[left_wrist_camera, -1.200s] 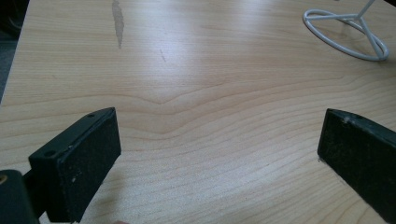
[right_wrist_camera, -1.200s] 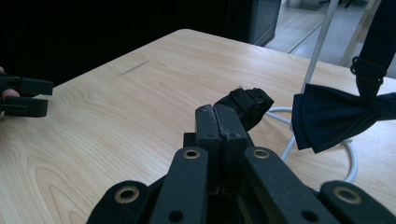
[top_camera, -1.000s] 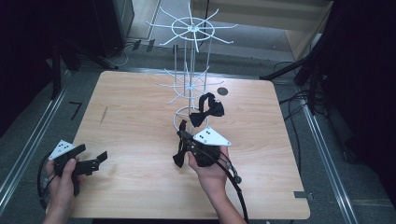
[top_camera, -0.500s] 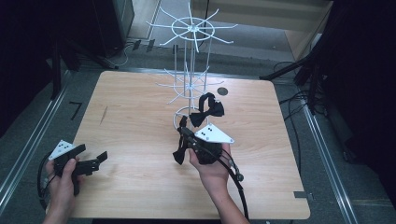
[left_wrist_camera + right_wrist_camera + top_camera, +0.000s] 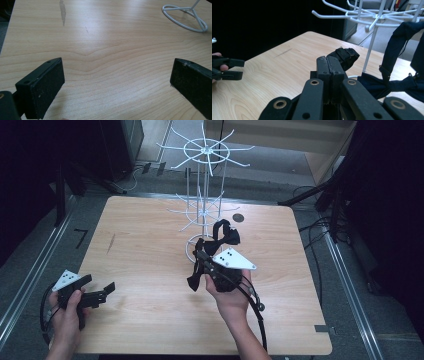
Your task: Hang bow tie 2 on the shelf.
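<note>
Fingers of my right gripper (image 5: 331, 65) clamp the dark fabric bow tie's strap (image 5: 344, 56) beside the white wire rack (image 5: 204, 195) mid-table, ready for hanging; left gripper (image 5: 102, 290) waits agape near the table's (image 5: 150, 235) left edge.

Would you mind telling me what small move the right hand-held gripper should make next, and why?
Probably lift a little higher toward the white wire rack. The right hand-held gripper is shut on the dark bow tie, whose strap hangs below the lower hooks.
</note>
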`<state>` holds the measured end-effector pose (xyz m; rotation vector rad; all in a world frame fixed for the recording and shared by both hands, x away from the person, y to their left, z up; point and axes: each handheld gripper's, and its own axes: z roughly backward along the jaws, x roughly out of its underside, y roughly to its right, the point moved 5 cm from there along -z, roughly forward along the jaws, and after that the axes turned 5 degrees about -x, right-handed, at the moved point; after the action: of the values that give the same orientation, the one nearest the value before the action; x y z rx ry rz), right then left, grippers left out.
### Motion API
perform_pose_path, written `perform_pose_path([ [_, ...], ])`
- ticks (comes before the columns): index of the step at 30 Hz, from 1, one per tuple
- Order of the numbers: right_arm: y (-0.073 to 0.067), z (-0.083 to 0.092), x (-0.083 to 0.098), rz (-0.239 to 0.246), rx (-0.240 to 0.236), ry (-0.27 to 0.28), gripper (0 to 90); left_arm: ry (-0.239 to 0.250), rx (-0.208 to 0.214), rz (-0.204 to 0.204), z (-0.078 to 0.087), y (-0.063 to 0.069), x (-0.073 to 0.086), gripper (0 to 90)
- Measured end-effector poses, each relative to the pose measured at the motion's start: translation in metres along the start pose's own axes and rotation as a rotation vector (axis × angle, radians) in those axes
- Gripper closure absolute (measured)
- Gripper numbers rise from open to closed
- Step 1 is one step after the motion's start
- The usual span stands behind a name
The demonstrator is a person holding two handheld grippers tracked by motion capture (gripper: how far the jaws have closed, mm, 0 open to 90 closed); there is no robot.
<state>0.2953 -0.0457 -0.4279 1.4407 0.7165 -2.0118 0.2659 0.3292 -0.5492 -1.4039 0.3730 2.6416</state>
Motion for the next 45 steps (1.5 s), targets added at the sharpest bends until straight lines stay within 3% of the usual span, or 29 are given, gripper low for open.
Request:
perform_pose_path([
  [31, 0.005, 0.021, -0.038, 0.03, 0.018, 0.092, 90.0, 0.002, -0.001, 0.001, 0.0, 0.0, 0.0, 0.0],
  [45, 0.016, 0.027, -0.04, 0.013, 0.036, 0.107, 90.0, -0.001, 0.0, 0.001, 0.0, 0.0, 0.0, 0.0],
])
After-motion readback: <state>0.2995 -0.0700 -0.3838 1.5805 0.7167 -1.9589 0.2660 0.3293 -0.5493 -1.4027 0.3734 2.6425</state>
